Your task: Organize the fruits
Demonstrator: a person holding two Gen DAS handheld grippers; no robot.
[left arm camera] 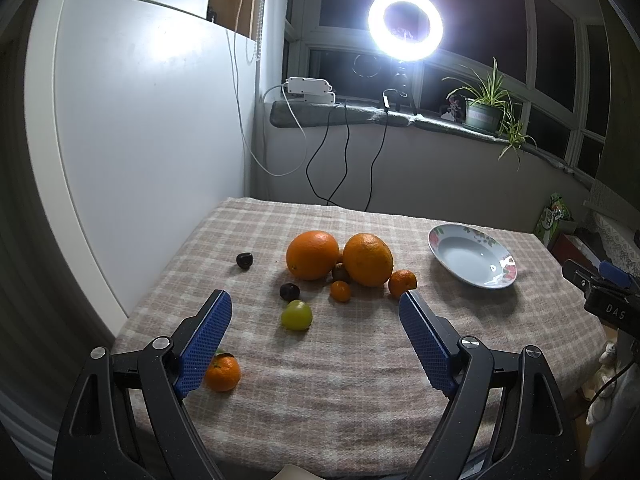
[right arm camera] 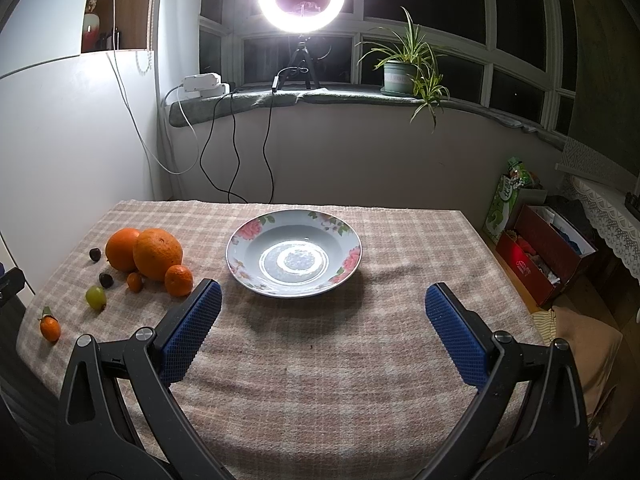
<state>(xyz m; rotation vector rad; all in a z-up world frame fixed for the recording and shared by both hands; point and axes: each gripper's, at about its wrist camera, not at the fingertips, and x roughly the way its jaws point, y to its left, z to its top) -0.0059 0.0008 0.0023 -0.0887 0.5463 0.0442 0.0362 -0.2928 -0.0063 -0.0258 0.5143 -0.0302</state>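
Left wrist view showing the left claw [left arm camera: 316, 316] spread wide and gripping nothing, hovering over the near part of the bench [left arm camera: 360, 400]. Lying just ahead between the blue fingers [left arm camera: 212, 336]: a green grape [left arm camera: 296, 315], with a dark grape [left arm camera: 289, 291], a small tangerine [left arm camera: 340, 291] and two big oranges [left arm camera: 312, 255] clustered beyond. Sitting close beside the left finger: a leafy tangerine [left arm camera: 222, 373]. Right wrist view showing the right claw [right arm camera: 322, 312] equally spread and empty, facing the flowered plate [right arm camera: 294, 258], bare of fruit, straight ahead; fruit pile lying off to its left. Judging the left claw nearer the fruit, the right nearer the plate; likely picking the green grape first and carrying it rightward.
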